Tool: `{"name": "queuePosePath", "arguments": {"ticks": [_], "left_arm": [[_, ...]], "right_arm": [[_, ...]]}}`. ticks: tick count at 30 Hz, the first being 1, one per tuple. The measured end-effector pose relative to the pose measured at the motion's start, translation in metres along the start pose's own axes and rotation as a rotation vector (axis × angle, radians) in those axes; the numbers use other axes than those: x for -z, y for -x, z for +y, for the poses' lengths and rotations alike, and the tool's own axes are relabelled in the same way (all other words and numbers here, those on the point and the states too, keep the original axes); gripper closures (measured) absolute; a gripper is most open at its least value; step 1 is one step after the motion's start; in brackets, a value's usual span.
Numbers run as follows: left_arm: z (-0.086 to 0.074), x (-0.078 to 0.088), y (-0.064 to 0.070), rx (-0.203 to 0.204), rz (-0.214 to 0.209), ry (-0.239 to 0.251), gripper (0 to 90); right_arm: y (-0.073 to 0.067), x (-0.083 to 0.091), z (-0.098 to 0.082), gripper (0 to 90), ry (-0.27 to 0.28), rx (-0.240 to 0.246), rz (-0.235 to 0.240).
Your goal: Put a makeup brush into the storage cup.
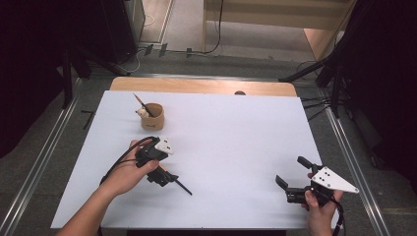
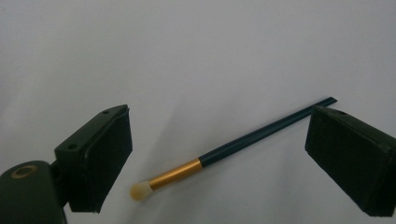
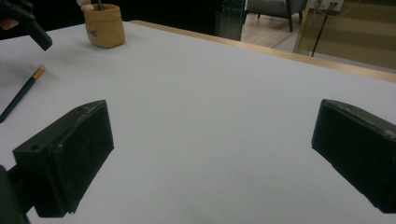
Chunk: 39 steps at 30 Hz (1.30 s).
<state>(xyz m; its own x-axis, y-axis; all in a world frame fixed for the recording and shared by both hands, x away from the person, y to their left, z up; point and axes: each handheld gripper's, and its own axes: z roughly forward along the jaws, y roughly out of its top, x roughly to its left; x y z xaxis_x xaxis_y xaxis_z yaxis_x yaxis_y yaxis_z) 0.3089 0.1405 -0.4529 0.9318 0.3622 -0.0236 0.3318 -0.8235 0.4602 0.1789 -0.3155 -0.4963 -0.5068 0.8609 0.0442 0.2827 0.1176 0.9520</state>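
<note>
Left gripper point(image 2: 219, 154), jaws apart, straddles the unlifted dark-handled, gold-ferruled brush point(image 2: 224, 151) near the white table's point(image 1: 236, 142) front-left edge; tan cup point(image 1: 152, 116) awaits

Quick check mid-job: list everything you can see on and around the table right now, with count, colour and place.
Brush: one, dark handle, gold ferrule, pale tip; flat on the table between the left tool's pads, untouched.
Cup: one, tan; far left of the table, holding another brush.
Table: one, white top, wooden far edge.
Left tool: one, black; over the brush, jaws open.
Right tool: one, black; near right corner, jaws open, nothing between them.
Hands: two, one gripping each tool.
</note>
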Motion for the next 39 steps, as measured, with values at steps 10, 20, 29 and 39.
{"name": "queuePosePath", "arguments": {"ticks": [10,20,29,39], "left_arm": [[0.001,-0.007,0.004,-0.098,-0.063,-0.101,18.4],[-0.001,-0.019,0.009,-0.113,-0.059,-0.183,14.2],[0.0,-0.025,0.01,-0.134,-0.005,-0.215,30.0],[0.003,-0.022,0.007,-0.114,-0.02,-0.218,81.1]], "right_arm": [[0.0,0.0,0.0,0.0,-0.003,0.001,0.001],[0.0,-0.001,-0.001,0.0,-0.005,0.001,0.002],[0.0,-0.002,-0.001,0.0,-0.004,0.001,0.002],[0.0,-0.002,-0.001,0.0,-0.006,-0.003,0.001]]}}
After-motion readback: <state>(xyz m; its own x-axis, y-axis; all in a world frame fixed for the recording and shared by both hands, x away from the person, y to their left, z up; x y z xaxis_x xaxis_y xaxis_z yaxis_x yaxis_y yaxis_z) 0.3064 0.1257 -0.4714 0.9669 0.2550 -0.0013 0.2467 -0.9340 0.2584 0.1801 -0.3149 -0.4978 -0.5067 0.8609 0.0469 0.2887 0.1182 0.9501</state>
